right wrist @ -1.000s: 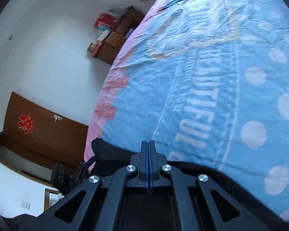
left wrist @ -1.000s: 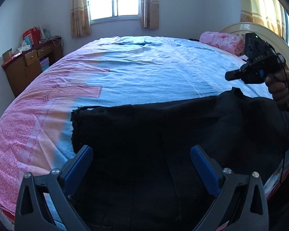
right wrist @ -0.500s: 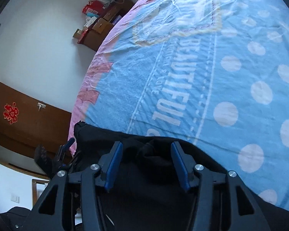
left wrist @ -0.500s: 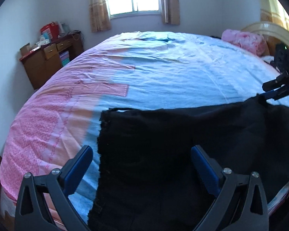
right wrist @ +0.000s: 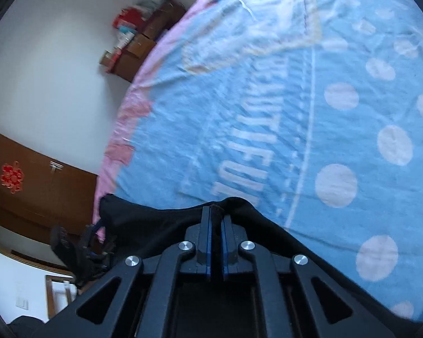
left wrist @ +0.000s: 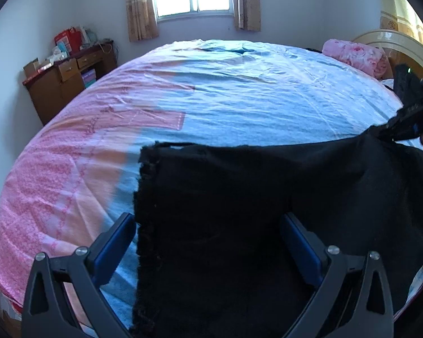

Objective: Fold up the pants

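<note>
Black pants (left wrist: 239, 197) lie spread on the near side of the bed, their frayed leg end toward the left. My left gripper (left wrist: 207, 219) hovers over that end, jaws wide open, with cloth lying between the blue fingers (left wrist: 118, 239) but not pinched. At the far right my right gripper (left wrist: 386, 132) is shut on the top edge of the pants. In the right wrist view its closed tips (right wrist: 215, 211) pinch a raised fold of the black cloth (right wrist: 143, 219). The left gripper (right wrist: 96, 225) shows small at the other end.
The bed (left wrist: 239, 98) has a blue and pink sheet, with white dots and lettering (right wrist: 296, 112). A pink pillow (left wrist: 355, 56) and a curved headboard (left wrist: 386, 39) are at the far right. A wooden desk (left wrist: 62, 84) stands by the left wall, a brown door (right wrist: 36, 186) behind.
The right gripper came down to the pants' edge, opened around a fold and shut on it. The left gripper shifted, so the leg end now lies between its fingers.
</note>
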Demonstrator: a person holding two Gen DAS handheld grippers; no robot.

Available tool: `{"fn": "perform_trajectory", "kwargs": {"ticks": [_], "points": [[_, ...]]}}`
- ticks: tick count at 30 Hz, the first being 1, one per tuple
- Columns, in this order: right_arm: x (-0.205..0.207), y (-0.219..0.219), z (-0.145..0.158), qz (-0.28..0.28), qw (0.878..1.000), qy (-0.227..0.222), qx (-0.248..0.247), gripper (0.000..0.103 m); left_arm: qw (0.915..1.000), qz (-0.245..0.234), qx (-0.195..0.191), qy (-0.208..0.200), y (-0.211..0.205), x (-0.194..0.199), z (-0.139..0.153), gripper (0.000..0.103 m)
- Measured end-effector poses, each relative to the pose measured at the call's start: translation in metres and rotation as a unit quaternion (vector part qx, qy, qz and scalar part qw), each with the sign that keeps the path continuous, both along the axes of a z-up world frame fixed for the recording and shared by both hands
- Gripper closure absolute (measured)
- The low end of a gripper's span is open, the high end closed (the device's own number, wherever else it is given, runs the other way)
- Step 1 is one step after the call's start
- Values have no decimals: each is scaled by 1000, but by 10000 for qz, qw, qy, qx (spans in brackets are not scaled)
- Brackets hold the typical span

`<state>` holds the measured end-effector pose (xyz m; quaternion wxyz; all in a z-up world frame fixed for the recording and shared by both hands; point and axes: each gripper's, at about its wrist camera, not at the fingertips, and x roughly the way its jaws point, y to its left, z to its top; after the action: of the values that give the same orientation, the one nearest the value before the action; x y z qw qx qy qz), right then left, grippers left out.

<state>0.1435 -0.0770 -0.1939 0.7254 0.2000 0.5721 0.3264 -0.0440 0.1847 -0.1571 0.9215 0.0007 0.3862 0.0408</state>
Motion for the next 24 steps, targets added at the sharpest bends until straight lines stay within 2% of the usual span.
{"fn": "perform_trajectory", "kwargs": {"ticks": [2, 4, 5, 6, 7, 8, 11, 14, 16, 18, 19, 21, 22, 24], "points": [[4, -5, -8, -53, 9995, 194, 249, 98, 10000, 7, -43, 20, 1, 0, 1, 0], [2, -11, -6, -29, 9992, 216, 325, 93, 9999, 38, 159, -48, -4, -5, 8, 0], [-2, -12, -1, -62, 9997, 103, 229, 83, 9995, 38, 294, -134, -7, -8, 13, 0], [-7, -17, 7, -133, 9999, -69, 61, 65, 9986, 24, 467, -251, -12, -13, 21, 0], [-16, -27, 19, -251, 9992, -300, -123, 55, 9980, 17, 543, -317, -15, -15, 26, 0], [-24, -38, 29, -361, 9982, -455, -175, 51, 9970, -32, 633, -437, -22, -19, 34, 0], [-58, -89, 60, -786, 9941, -731, -180, 51, 9954, -390, 623, -611, -48, -22, 51, 0], [-103, -153, 82, -1322, 9865, -860, -433, 51, 9928, -959, 366, -624, -87, -16, 58, 0], [-144, -205, 98, -1848, 9734, -1022, -888, 51, 9888, -1344, 209, -621, -115, -14, 59, 0], [-180, -251, 110, -2351, 9583, -1124, -1175, 51, 9785, -1956, 24, -655, -160, -11, 60, 0], [-205, -280, 115, -2755, 9466, -1099, -1262, 51, 9730, -2210, -30, -661, -180, -10, 59, 0], [-244, -325, 120, -3441, 9264, -1017, -1138, 51, 9594, -2752, -147, -602, -221, -9, 56, 0], [-270, -354, 121, -3864, 9101, -981, -1130, 51, 9526, -2982, -185, -565, -241, -8, 53, 0], [-302, -388, 121, -4388, 8855, -934, -1206, 51, 9402, -3357, -246, -528, -274, -8, 51, 0]]}}
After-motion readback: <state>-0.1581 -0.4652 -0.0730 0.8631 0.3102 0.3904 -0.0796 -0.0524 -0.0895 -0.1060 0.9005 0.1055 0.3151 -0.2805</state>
